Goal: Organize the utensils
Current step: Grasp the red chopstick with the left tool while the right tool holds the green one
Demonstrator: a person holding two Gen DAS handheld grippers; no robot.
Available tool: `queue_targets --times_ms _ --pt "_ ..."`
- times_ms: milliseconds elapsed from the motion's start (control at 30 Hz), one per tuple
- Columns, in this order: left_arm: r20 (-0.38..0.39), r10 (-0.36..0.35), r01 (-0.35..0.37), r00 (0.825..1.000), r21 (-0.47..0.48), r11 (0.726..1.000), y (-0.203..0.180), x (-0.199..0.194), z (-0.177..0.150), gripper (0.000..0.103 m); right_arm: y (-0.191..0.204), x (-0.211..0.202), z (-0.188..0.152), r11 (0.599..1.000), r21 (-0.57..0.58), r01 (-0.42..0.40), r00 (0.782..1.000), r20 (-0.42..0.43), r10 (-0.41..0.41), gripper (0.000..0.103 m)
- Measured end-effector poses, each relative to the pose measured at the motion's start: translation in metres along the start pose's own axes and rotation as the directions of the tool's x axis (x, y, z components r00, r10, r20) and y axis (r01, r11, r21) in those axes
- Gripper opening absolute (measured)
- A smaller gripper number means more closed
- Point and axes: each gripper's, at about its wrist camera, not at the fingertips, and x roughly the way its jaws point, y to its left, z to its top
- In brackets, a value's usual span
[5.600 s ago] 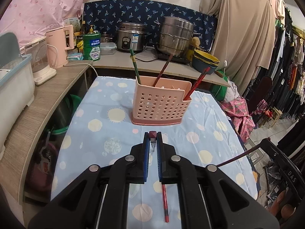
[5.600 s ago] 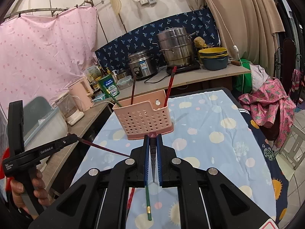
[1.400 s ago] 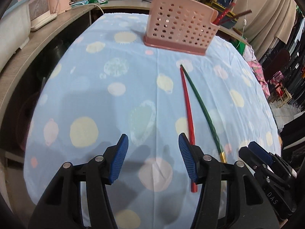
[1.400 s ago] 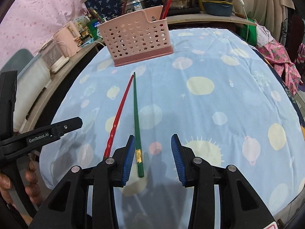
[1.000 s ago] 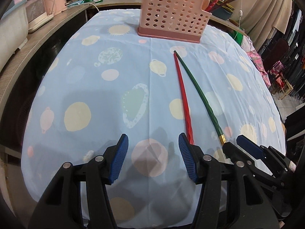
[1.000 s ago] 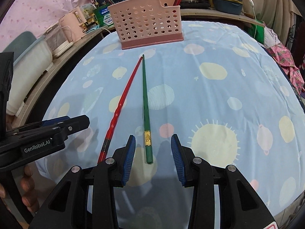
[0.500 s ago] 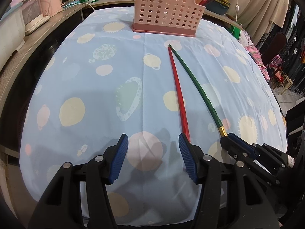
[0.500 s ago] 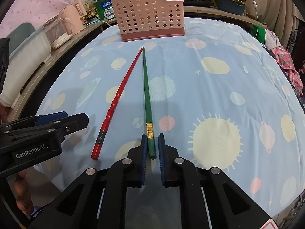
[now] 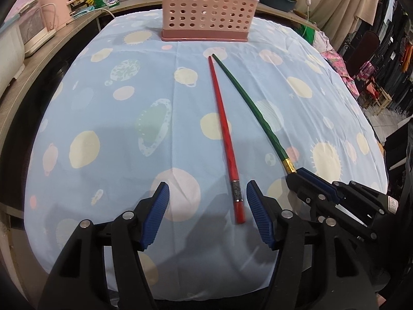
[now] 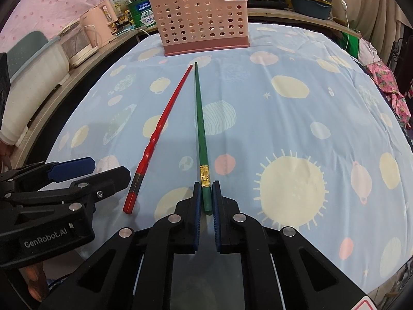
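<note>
Two chopsticks lie on the tablecloth (image 9: 108,134): the right gripper (image 10: 206,196) clamps the green chopstick (image 10: 200,129); the left gripper (image 9: 207,201), jaws just widening, straddles the red chopstick (image 9: 224,134) untouched.

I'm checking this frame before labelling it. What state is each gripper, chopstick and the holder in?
Right gripper: shut on the green chopstick's near end.
Left gripper: open, jaws just widened, straddling the red chopstick's end.
Green chopstick: lying on the cloth, gripped.
Red chopstick: lying flat, not gripped.
Pink holder: upright, chopsticks inside.

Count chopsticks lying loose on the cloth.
2. Red chopstick lies between the open left gripper pads; green chopstick beside it, butt end clamped in the right gripper. More stand in the basket.
</note>
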Motion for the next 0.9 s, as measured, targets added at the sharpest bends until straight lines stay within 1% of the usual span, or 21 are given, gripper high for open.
queue_targets --times_ms 233,367,433,500,600,667,733,767,833,900 --pt "-0.026 -0.004 0.005 1.0 0.006 1.0 -0.002 0.006 -0.005 0.058 -0.002 -0.002 -0.003 1.0 0.01 -0.006 1.0 0.003 0.006 0.008" --pt "-0.035 -0.011 0.011 0.999 0.015 1.0 -0.005 0.008 -0.008 0.053 -0.002 -0.002 -0.004 1.0 0.013 -0.006 1.0 0.003 0.006 0.008" --pt "-0.033 -0.01 0.01 0.999 0.023 1.0 -0.006 0.008 -0.01 0.047 -0.002 -0.002 -0.004 1.0 0.012 -0.005 1.0 0.003 0.005 0.008" --pt "-0.032 -0.009 0.01 0.999 0.023 1.0 -0.006 0.008 -0.01 0.044 -0.003 -0.002 -0.004 1.0 0.012 -0.005 1.0 0.003 0.005 0.008" --pt "-0.031 -0.014 0.015 0.999 0.019 1.0 -0.005 0.007 -0.01 0.032 -0.002 -0.002 -0.004 1.0 0.012 -0.005 1.0 0.003 0.005 0.008" --pt "-0.031 -0.019 0.019 0.999 0.017 1.0 -0.005 0.008 -0.01 0.027 -0.003 -0.002 -0.004 1.0 0.012 -0.005 1.0 0.003 0.005 0.008" --pt "-0.032 -0.022 0.023 0.999 0.014 1.0 -0.004 0.008 -0.01 0.019 -0.002 -0.002 -0.004 1.0 0.011 -0.005 1.0 0.003 0.005 0.008" --pt "-0.033 -0.023 0.024 0.999 0.013 1.0 -0.004 0.008 -0.011 0.018 -0.002 -0.002 -0.004 1.0 0.011 -0.005 1.0 0.003 0.005 0.008" --pt "-0.034 -0.028 0.028 0.999 0.013 1.0 -0.004 0.008 -0.011 0.011 -0.003 -0.002 -0.004 1.0 0.011 -0.005 1.0 0.003 0.005 0.008" --pt "-0.035 -0.03 0.031 0.999 0.011 0.999 -0.003 0.008 -0.012 0.007 -0.002 -0.002 -0.004 1.0 0.011 -0.005 1.0 0.003 0.005 0.008"
